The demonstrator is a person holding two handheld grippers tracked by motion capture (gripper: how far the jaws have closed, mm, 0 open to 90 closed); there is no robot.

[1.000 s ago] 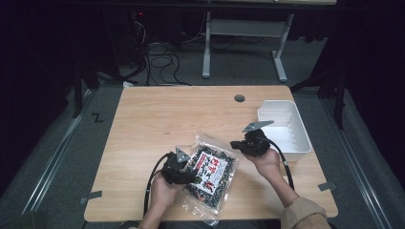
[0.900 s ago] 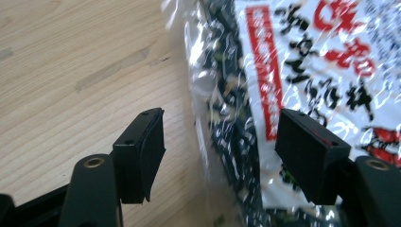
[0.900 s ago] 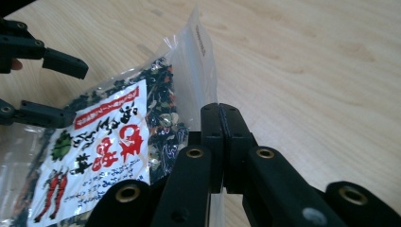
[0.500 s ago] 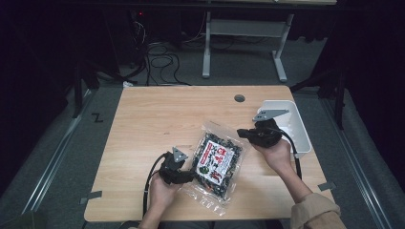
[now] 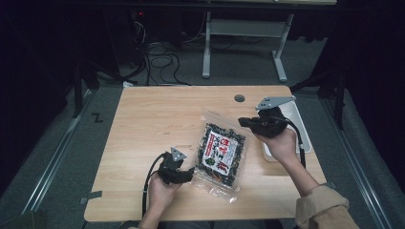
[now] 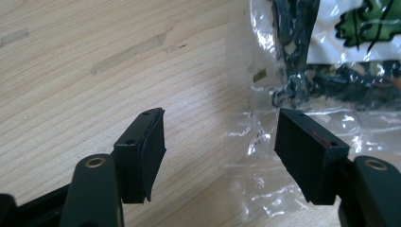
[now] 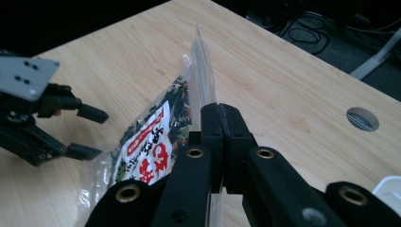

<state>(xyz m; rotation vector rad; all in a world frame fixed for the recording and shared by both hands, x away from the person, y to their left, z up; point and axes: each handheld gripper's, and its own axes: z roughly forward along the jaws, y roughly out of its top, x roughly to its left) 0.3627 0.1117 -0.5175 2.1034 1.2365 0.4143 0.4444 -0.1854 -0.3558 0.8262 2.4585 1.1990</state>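
A clear plastic bag (image 5: pixel 220 155) of dark dried leaves with a red-and-white label lies tilted on the wooden table (image 5: pixel 153 119). My right gripper (image 5: pixel 243 121) is shut on the bag's clear upper edge and holds that end raised; in the right gripper view the jaws (image 7: pixel 220 113) pinch the plastic flap of the bag (image 7: pixel 151 142). My left gripper (image 5: pixel 188 172) stands open at the bag's lower left corner. In the left gripper view the crinkled clear edge of the bag (image 6: pixel 331 47) lies in front of the open left gripper (image 6: pixel 220 151), by its right-hand jaw.
A white tray (image 5: pixel 301 133) stands at the table's right edge, just behind the right hand. A round cable hole (image 5: pixel 239 98) is at the far middle. Bare wood stretches across the left and far side. My left gripper (image 7: pixel 90 132) shows in the right gripper view.
My right gripper has drawn the bag's upper end to the right and farther away, so the bag has shifted right. The left gripper has hardly moved and now sits at the bag's corner.
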